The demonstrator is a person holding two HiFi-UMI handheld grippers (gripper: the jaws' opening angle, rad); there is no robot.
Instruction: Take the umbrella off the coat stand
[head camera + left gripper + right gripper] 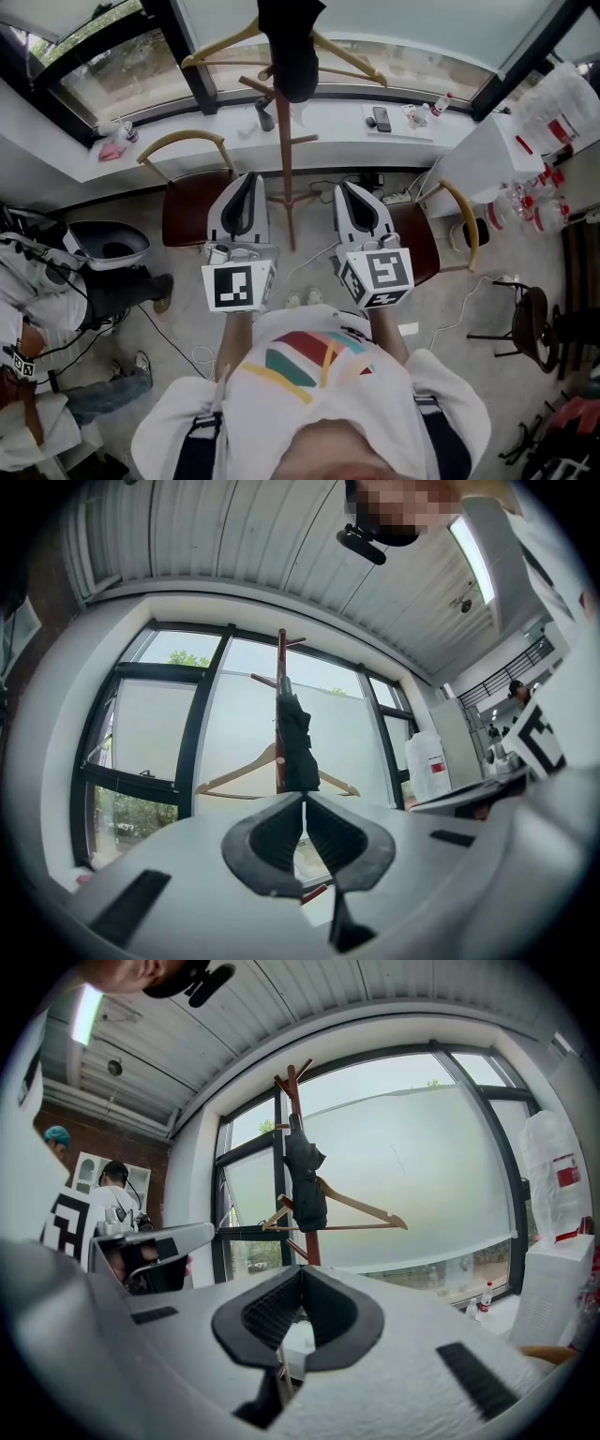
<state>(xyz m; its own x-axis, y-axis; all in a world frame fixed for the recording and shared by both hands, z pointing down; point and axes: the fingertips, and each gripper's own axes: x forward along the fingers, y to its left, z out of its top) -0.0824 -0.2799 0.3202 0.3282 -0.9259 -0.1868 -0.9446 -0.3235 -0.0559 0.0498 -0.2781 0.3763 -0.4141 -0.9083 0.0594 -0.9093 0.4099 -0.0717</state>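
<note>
near white window sill (328, 127), umbrella (292, 56) on coat stand (284, 178), left tongs (247, 180), right tongs (350, 187) both pressed together

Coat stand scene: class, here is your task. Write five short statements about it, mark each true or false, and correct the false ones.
1. The umbrella hangs on the coat stand. True.
2. The right gripper grips the umbrella. False: its jaws are together on nothing, short of the stand.
3. A wooden hanger hangs on the stand. True.
4. The left gripper is wide open. False: its jaws are together.
5. A left chair and a right chair flank the stand. True.
</note>
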